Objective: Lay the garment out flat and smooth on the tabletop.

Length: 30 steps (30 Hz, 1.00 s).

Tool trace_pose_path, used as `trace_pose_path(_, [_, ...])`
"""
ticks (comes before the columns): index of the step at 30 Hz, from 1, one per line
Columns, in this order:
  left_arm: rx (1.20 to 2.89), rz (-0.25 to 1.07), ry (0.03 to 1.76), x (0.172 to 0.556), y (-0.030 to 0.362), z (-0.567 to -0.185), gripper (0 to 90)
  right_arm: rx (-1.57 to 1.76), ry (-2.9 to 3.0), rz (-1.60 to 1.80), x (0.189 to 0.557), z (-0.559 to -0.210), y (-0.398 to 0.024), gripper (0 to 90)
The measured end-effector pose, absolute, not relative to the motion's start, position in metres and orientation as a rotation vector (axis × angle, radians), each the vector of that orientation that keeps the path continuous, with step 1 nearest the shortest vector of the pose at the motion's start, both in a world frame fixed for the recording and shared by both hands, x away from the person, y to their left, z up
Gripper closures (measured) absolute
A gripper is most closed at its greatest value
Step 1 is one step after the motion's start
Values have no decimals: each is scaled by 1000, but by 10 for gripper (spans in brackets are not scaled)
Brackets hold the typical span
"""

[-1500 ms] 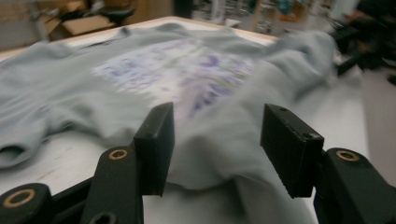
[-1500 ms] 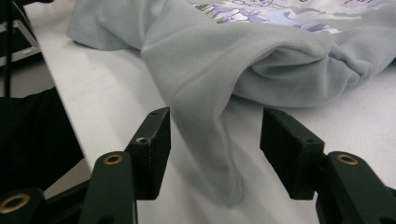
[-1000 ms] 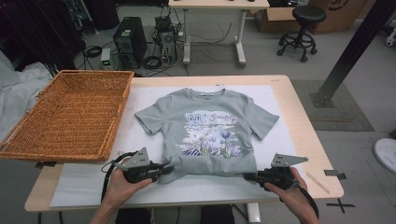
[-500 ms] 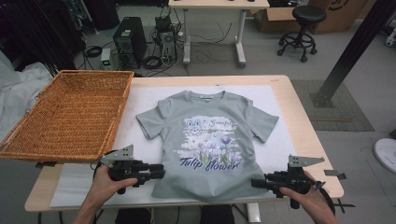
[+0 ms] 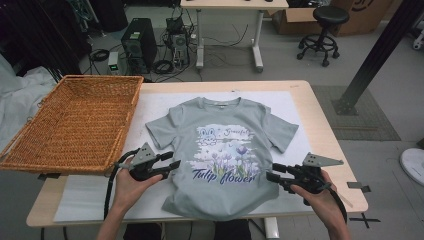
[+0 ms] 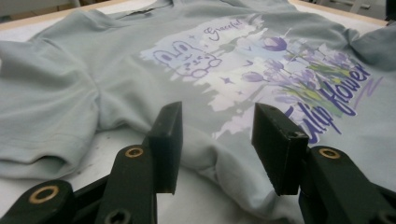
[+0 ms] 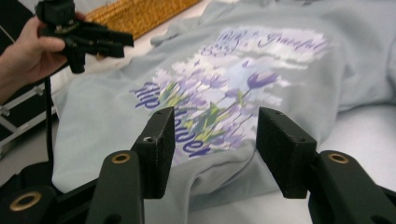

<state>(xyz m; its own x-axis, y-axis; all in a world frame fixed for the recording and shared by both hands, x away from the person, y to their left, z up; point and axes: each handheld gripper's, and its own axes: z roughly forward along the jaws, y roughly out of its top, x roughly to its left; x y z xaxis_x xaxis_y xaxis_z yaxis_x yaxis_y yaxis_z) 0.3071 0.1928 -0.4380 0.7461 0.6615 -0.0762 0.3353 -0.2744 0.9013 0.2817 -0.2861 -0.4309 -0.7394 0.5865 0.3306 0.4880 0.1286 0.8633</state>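
Both grippers, left (image 5: 172, 163) and right (image 5: 272, 175), have just been opening and drawn off the shirt (image 5: 225, 150), jaws half-open, holding nothing; its puckered side edges could spoil a neat fold.

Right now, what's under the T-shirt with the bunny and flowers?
The T-shirt lies flat on a white sheet spread over the wooden table. The sheet shows around its edges; whatever is beneath the shirt's middle is covered.
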Motion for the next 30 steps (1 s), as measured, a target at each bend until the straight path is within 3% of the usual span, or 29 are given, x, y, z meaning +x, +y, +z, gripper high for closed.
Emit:
trace_pose_path(4, [1844, 262, 734, 292, 200, -434, 482, 1102, 2315, 1686, 271, -434, -289, 465])
trace_pose_path(9, [1825, 113, 562, 268, 211, -436, 467, 1066, 2338, 1709, 251, -437, -299, 451])
trace_pose_path(18, [1949, 94, 353, 248, 211, -451, 424, 957, 2432, 1610, 238, -449, -291, 412])
trace_pose_path(21, [2055, 143, 329, 245, 203, -458, 496, 951, 2522, 1544, 239, -460, -280, 508])
trace_pose_path(23, [2074, 117, 336, 245, 200, -461, 659, 962, 2534, 1539, 239, -464, -275, 608])
trace_pose_path(25, [2069, 87, 353, 245, 200, -460, 740, 1033, 2562, 1582, 240, -463, -273, 700])
trace_pose_path(30, [1958, -95, 401, 250, 213, -446, 820, 1052, 2641, 1706, 239, -454, -275, 841])
